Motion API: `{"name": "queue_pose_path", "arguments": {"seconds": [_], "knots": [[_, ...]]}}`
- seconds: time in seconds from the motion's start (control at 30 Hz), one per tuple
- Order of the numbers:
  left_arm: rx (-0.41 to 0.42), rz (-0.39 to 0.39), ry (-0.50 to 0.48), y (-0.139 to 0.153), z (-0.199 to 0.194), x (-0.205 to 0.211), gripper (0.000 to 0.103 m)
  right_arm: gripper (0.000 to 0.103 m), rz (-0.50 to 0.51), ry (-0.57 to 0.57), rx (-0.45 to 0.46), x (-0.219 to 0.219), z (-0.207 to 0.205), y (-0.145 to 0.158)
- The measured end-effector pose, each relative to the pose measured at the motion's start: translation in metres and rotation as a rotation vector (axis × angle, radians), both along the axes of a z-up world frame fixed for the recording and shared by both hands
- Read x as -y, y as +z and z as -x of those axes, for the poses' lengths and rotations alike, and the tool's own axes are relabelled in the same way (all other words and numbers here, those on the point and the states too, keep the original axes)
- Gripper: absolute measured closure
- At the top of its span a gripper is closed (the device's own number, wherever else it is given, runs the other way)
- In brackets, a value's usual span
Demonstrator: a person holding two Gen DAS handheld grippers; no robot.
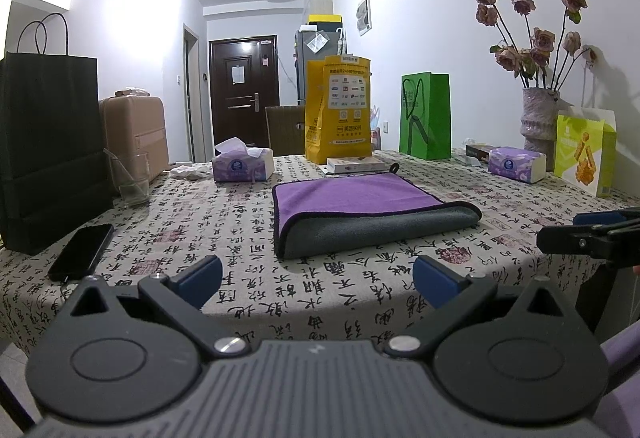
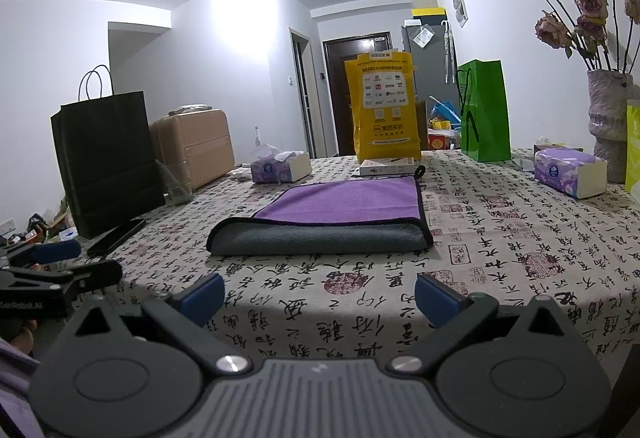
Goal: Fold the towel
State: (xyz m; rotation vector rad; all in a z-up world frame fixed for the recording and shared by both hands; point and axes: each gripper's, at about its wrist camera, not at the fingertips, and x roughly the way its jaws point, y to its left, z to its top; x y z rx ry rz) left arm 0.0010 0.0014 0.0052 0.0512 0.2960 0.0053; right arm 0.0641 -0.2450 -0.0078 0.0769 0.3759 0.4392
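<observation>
A purple towel [image 1: 356, 193] with a grey underside lies folded on the patterned tablecloth, its grey fold edge facing me; it also shows in the right wrist view [image 2: 344, 201]. My left gripper [image 1: 316, 280] is open and empty, held at the table's near edge, short of the towel. My right gripper [image 2: 318, 298] is open and empty, also at the near edge, short of the towel. The right gripper shows at the right edge of the left wrist view [image 1: 592, 234], and the left gripper at the left edge of the right wrist view [image 2: 52, 262].
A black phone [image 1: 82, 252], a glass [image 1: 134, 177] and a black paper bag [image 1: 48, 149] stand left. Tissue packs [image 1: 242, 165] [image 1: 516, 163], a yellow bag [image 1: 338, 109], a green bag [image 1: 426, 115], a small box [image 1: 354, 164] and a flower vase [image 1: 540, 121] line the back and right.
</observation>
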Motion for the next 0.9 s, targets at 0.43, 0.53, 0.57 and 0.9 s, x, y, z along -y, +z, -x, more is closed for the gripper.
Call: {"name": "queue_pose_path", "arguments": {"seconds": [0.43,0.53,0.57,0.9], "knots": [[0.0,0.0,0.0,0.0003,-0.0001,0.0001,0.0,0.001,0.001,0.001,0.001,0.0001,0.0003,-0.0002],[0.001,-0.001,0.001,-0.0002,-0.0006,-0.0007,0.0,0.001,0.001,0.0,0.001,0.0002,0.0003,-0.0001],[0.001,-0.002,0.001,-0.0005,-0.0008,-0.0013,0.0,0.001,0.001,0.0,0.001,0.0002,0.0003,-0.0001],[0.001,-0.002,0.0,-0.0003,-0.0009,-0.0013,0.0,0.0,0.005,-0.002,0.003,0.0009,0.0006,0.0002]]}}
